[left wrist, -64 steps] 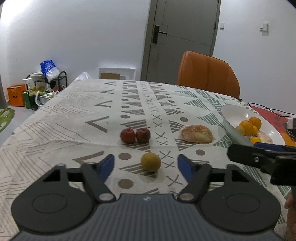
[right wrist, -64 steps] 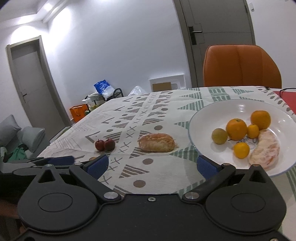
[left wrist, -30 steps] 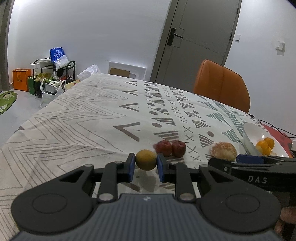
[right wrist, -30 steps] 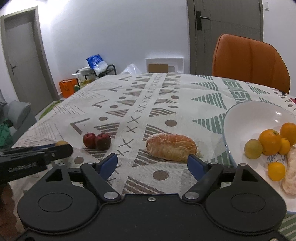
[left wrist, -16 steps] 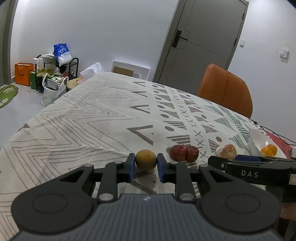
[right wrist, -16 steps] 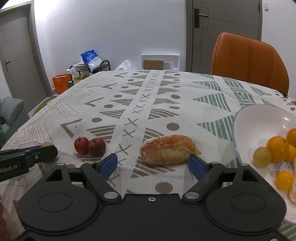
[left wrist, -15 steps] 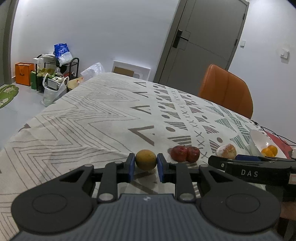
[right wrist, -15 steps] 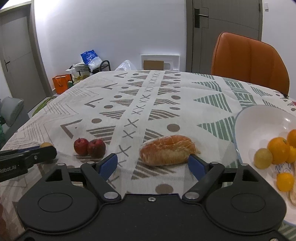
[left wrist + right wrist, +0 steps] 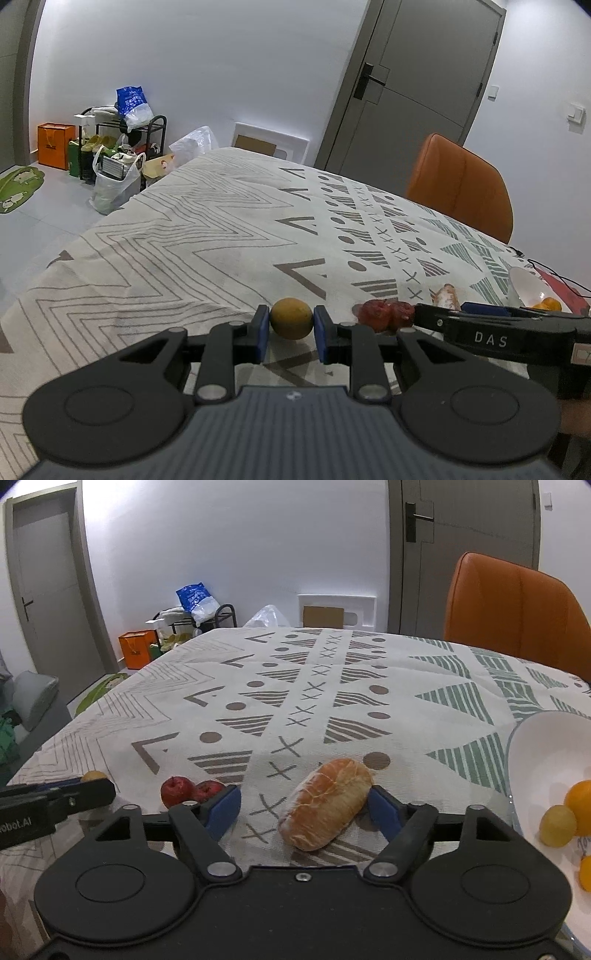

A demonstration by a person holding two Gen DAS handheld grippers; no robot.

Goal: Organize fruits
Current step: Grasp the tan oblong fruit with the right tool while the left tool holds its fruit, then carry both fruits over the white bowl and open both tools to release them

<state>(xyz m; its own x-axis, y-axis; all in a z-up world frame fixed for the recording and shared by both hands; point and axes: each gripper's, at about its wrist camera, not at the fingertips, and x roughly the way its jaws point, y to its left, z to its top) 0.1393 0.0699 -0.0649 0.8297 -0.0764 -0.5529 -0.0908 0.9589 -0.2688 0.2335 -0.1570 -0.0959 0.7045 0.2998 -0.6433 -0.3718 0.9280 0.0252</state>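
Patterned tablecloth (image 9: 258, 686), orange chair (image 9: 517, 598); left gripper (image 9: 291, 334) clamps yellow fruit (image 9: 291, 318), right gripper (image 9: 304, 808) closing, apart around peeled citrus (image 9: 325, 803)

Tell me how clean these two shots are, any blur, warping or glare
Left wrist view: strong fisheye bend in the door, corners vignetted dark, and the red fruits look smeared. Right wrist view: sharper, the peeled citrus piece is crisp with a soft shadow beneath, and the white bowl is bright without harsh glare.
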